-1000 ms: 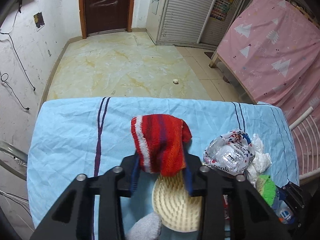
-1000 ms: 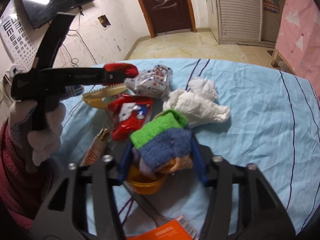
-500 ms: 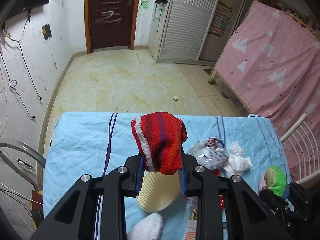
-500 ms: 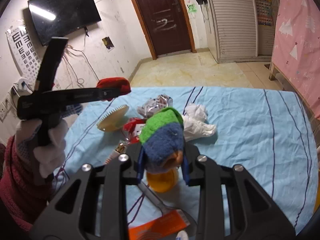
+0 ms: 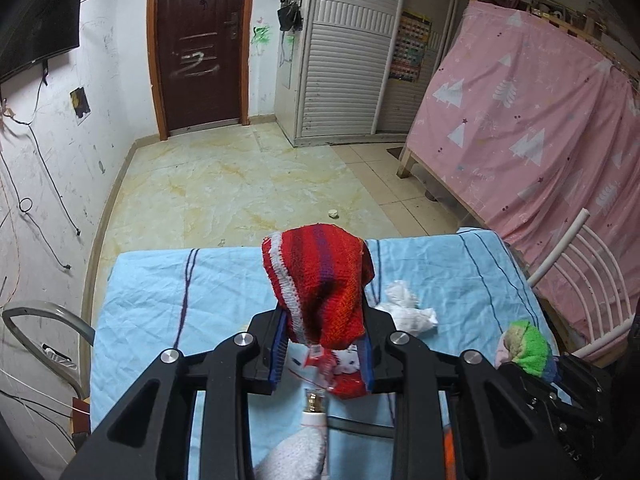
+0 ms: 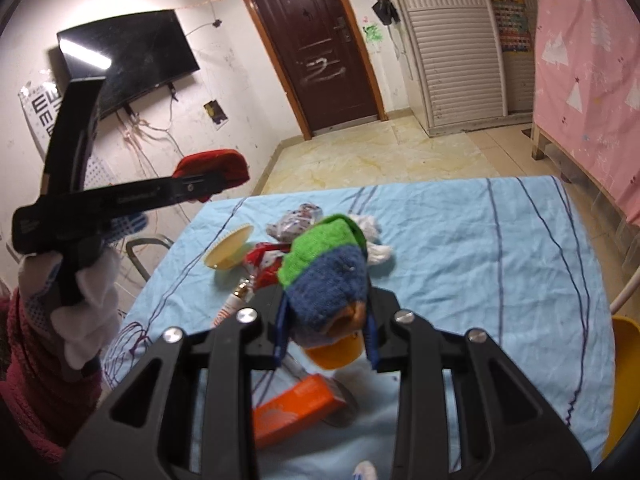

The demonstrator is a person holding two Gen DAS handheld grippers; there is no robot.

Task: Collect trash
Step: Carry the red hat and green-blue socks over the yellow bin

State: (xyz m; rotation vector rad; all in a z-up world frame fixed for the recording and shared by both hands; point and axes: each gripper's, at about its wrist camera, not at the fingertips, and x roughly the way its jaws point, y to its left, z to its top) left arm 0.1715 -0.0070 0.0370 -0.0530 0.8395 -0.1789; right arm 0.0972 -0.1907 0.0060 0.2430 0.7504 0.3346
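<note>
My left gripper (image 5: 322, 320) has its fingertips wrapped in a red striped sock; it is shut, holds nothing, and hangs well above the table. It also shows in the right wrist view (image 6: 212, 174) at the left. My right gripper (image 6: 326, 280) wears a green and blue sock, is shut and empty, raised above the table; it shows at the left wrist view's lower right (image 5: 524, 346). On the blue cloth lie a crumpled white tissue (image 5: 410, 312), a silver printed wrapper (image 6: 296, 220), a red wrapper (image 6: 266, 266), a cream comb-like disc (image 6: 228, 246) and a small tube (image 6: 234, 304).
An orange box (image 6: 296, 408) and a yellow cup (image 6: 340, 354) lie near the table's front. A yellow bin (image 6: 622, 368) stands off the right edge. A white chair (image 5: 584, 272) is at the right, a metal chair (image 5: 44, 316) at the left. A pink-draped bed (image 5: 532, 128) stands beyond.
Both grippers have risen and pulled back from the table; the trash pile now looks smaller and lower in both views. Nothing was picked up.
</note>
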